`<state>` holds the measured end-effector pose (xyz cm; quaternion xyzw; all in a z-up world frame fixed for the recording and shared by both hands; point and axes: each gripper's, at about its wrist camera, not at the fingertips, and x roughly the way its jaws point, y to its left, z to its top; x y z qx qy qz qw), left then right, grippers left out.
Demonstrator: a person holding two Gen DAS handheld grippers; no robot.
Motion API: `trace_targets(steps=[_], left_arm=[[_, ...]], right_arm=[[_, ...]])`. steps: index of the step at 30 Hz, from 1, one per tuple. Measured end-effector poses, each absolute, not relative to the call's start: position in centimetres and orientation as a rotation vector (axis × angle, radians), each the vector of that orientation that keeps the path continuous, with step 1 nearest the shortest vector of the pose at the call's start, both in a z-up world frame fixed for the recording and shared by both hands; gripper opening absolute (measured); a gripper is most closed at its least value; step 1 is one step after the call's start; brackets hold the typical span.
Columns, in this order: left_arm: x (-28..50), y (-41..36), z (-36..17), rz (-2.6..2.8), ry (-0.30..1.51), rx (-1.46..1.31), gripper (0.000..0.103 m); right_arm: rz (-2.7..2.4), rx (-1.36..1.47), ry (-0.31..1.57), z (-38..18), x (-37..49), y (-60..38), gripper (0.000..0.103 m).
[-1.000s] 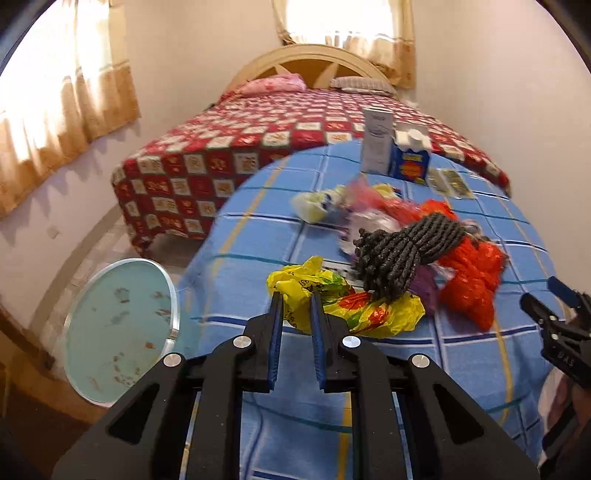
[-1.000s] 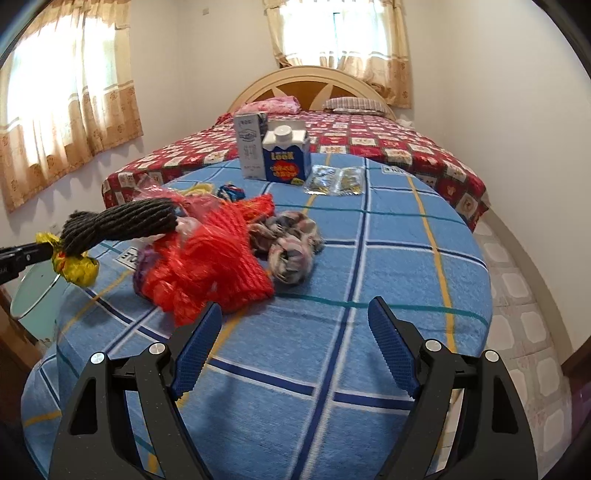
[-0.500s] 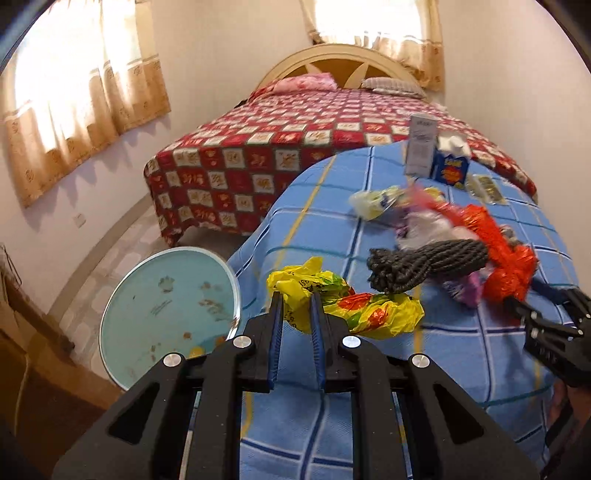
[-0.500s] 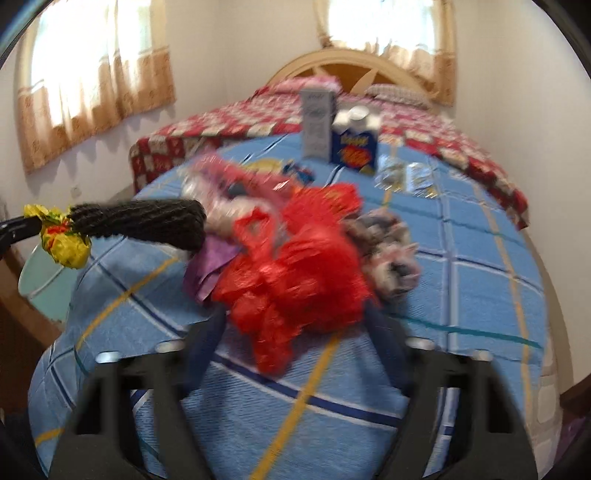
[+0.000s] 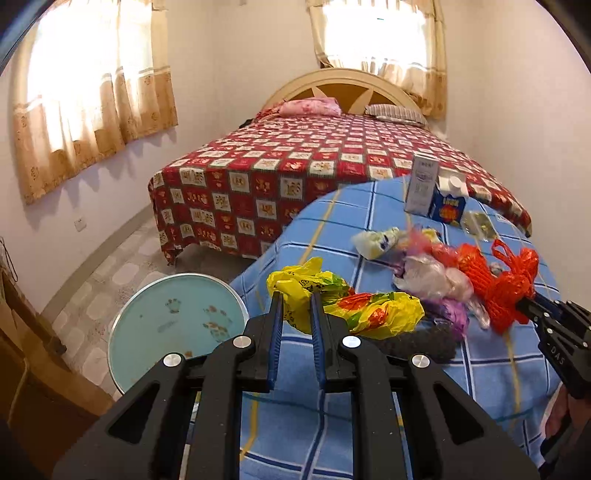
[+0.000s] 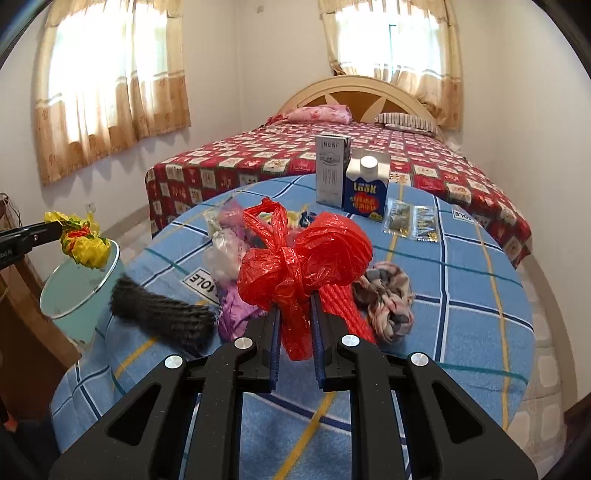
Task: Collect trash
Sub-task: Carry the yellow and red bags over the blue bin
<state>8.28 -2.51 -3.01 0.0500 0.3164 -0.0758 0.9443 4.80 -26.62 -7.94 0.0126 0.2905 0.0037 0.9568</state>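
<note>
The right tongs [image 6: 294, 332] are closing on a red plastic bag [image 6: 306, 254] (a tail already between the pads), above the surface [image 6: 461, 306]. Farther left, the left tongs [image 5: 297, 314] pinch a yellow bag [image 5: 347, 306] beside the teal bin [image 5: 173, 325].

I get bright daylight from two curtained windows [image 5: 376, 33], both blown out white, left and right of the headboard [image 5: 343, 88]. Soft shadows under the curtains. Both views sharp, fisheye bends the walls, dark vignette in corners.
</note>
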Motion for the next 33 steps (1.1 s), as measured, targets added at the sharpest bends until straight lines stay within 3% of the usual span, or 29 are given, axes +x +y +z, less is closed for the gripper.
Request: trace_targets(steps=[33], left_arm=[[10.6,10.3,-6.4,0.148,0.728,0.089,0.015]], right_arm=[[0.314,-0.142,0.587,-5.6,13.8,-11.3,0.015]])
